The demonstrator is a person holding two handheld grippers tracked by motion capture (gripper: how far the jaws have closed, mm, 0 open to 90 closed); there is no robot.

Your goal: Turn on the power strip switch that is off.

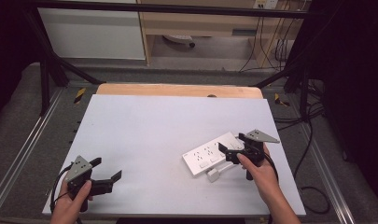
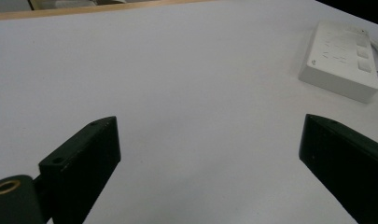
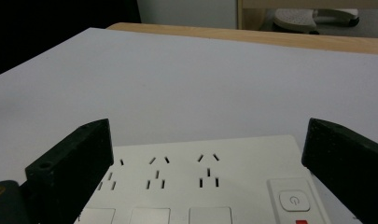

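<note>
A: Over the near right part of the table [image 1: 144,121], the right gripper [image 1: 234,145] hangs with its jaws spread wide, nothing between them. Right under it lies the white power strip [image 1: 210,155], flat on the sheet and set at a slant.

B: From the right gripper view the strip [image 3: 200,182] sits below and between the jaws, sockets up, its power button [image 3: 294,201] toward the right jaw. Is anything touching it?

A: I can't tell; the jaws look just above it. The white plug [image 1: 213,175] lies just beside its near edge.

B: And the left gripper [image 1: 105,173]?

A: Open too, empty, low at the near left corner, well apart from the strip [image 2: 343,60].

B: What could go wrong?

A: I'd say the jaws may straddle the strip crookedly. Closing on a slanted body could make it pivot or skid on the smooth sheet, or one jaw could press that button.
</note>
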